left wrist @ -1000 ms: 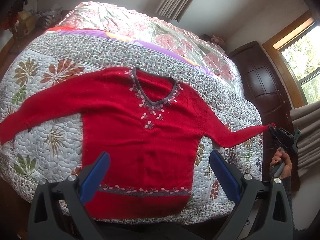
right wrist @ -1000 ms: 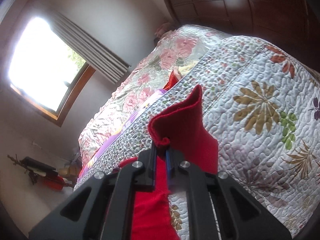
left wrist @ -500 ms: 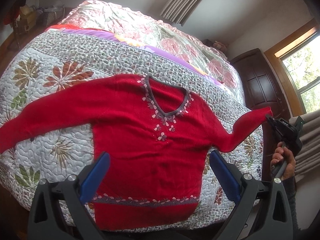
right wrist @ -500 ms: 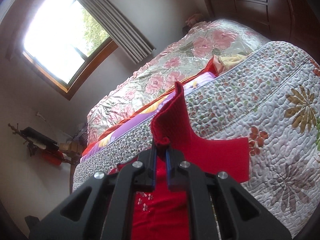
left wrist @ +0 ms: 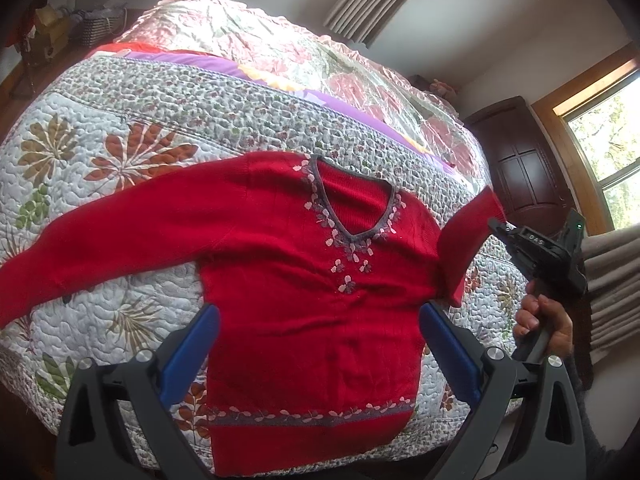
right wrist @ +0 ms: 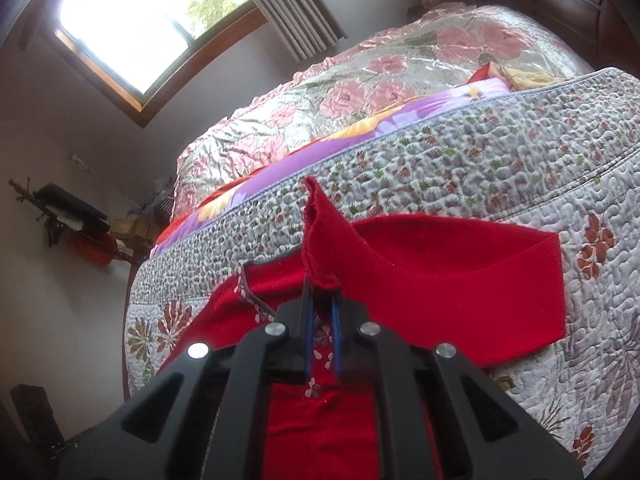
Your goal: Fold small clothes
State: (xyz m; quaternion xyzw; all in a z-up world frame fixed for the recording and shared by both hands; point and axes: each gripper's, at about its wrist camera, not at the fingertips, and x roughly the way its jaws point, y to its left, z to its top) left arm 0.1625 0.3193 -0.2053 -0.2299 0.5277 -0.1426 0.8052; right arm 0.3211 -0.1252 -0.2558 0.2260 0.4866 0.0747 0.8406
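Note:
A red V-neck sweater (left wrist: 304,280) with pink and grey flower trim lies face up on the quilted bed (left wrist: 120,140). Its left sleeve (left wrist: 100,236) stretches flat toward the left edge. My left gripper (left wrist: 316,332) hovers open above the sweater's lower body, blue pads wide apart and holding nothing. My right gripper (left wrist: 494,222), held by a hand (left wrist: 540,320), is shut on the right sleeve's cuff (right wrist: 320,236) and holds it lifted above the shoulder. In the right wrist view the right gripper (right wrist: 321,284) pinches the cuff, and the sleeve (right wrist: 460,280) bends back over the quilt.
A shiny floral cover (left wrist: 260,40) and purple sheet (left wrist: 248,76) lie behind the quilt. A dark wooden door (left wrist: 524,168) and a window (left wrist: 612,152) stand at the right. Baskets and clutter (left wrist: 72,28) sit at the back left. The bed edge (left wrist: 360,452) runs under the sweater's hem.
My right gripper has carried the cuff up and inward from the outstretched position, so the right sleeve now bends over toward the sweater's body. The left gripper stayed open over the sweater's lower half.

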